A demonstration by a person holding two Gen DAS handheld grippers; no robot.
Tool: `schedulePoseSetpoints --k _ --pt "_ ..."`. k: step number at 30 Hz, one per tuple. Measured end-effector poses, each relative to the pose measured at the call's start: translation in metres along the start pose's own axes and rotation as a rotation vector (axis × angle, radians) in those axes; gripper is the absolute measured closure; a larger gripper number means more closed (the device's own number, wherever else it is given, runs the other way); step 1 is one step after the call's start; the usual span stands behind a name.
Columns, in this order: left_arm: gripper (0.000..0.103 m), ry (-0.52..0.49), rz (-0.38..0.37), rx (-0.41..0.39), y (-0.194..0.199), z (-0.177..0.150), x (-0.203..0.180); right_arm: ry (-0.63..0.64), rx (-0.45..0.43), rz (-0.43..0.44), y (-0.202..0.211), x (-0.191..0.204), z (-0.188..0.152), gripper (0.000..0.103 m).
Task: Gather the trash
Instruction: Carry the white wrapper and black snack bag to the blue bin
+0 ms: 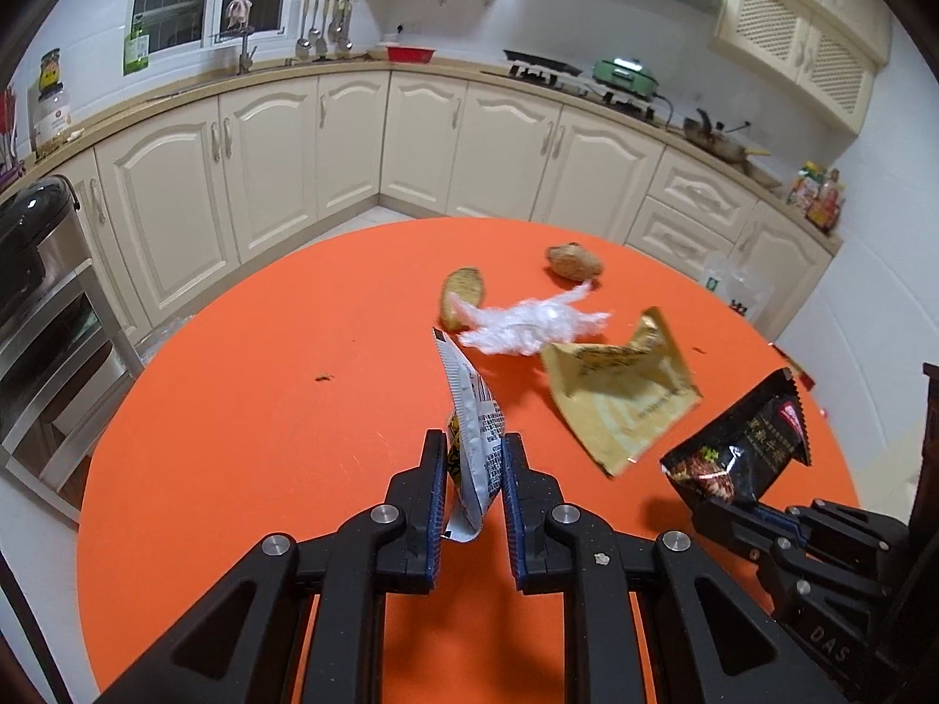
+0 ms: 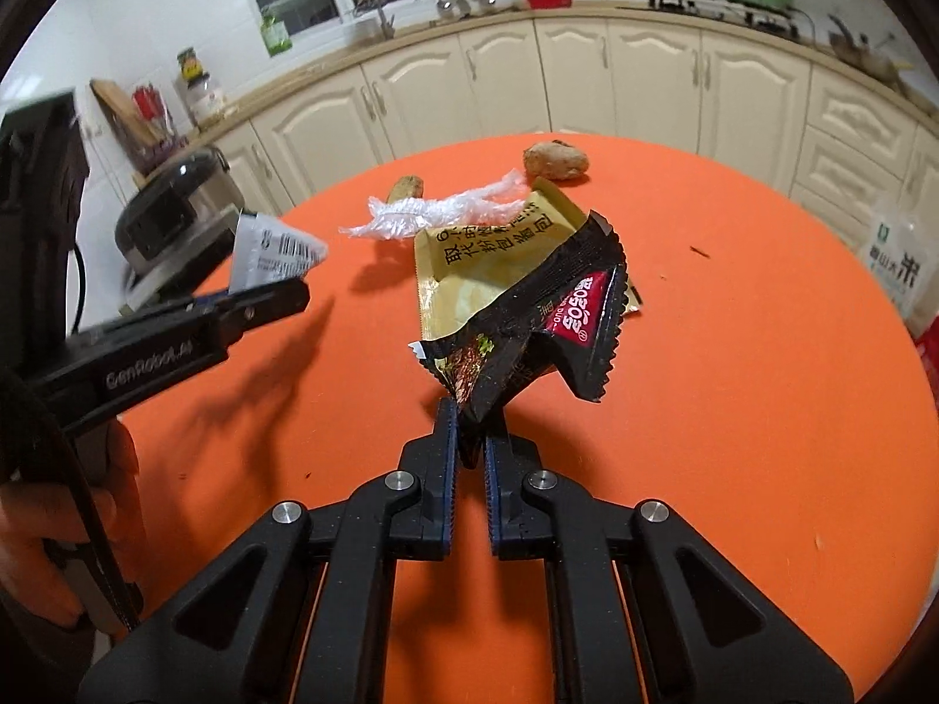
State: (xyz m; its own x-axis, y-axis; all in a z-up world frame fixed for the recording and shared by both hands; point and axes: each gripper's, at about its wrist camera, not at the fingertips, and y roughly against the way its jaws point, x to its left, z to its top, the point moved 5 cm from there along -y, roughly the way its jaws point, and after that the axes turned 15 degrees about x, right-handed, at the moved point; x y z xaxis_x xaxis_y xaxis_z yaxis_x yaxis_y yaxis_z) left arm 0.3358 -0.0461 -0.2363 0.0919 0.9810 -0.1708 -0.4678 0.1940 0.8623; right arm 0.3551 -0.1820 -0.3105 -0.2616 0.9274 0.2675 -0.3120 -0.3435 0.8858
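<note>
My left gripper (image 1: 473,450) is shut on a white-and-grey snack wrapper (image 1: 469,428) and holds it above the orange round table (image 1: 264,440); it also shows in the right wrist view (image 2: 296,290) with the wrapper (image 2: 270,252). My right gripper (image 2: 471,419) is shut on a black-and-red wrapper (image 2: 528,334), seen in the left wrist view (image 1: 739,452) too. On the table lie a gold packet (image 1: 622,393), a crumpled clear plastic film (image 1: 522,325) and two brown peel-like scraps (image 1: 462,296) (image 1: 574,261).
Cream kitchen cabinets (image 1: 352,146) curve behind the table. A black and steel appliance (image 1: 41,270) stands at the left. A white bag with printing (image 2: 898,270) sits beyond the table's right edge. Small crumbs (image 1: 321,377) lie on the table.
</note>
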Motion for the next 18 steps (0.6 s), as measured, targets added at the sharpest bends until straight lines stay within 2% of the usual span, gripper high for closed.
schedulePoseSetpoints --k 9,18 --pt "0.09 -0.038 -0.037 -0.056 0.051 -0.04 -0.025 -0.006 -0.088 -0.029 0.056 0.003 -0.02 0.095" --pt "0.09 -0.118 -0.072 -0.122 0.097 -0.088 -0.077 -0.034 -0.205 -0.076 0.129 -0.011 -0.051 0.095"
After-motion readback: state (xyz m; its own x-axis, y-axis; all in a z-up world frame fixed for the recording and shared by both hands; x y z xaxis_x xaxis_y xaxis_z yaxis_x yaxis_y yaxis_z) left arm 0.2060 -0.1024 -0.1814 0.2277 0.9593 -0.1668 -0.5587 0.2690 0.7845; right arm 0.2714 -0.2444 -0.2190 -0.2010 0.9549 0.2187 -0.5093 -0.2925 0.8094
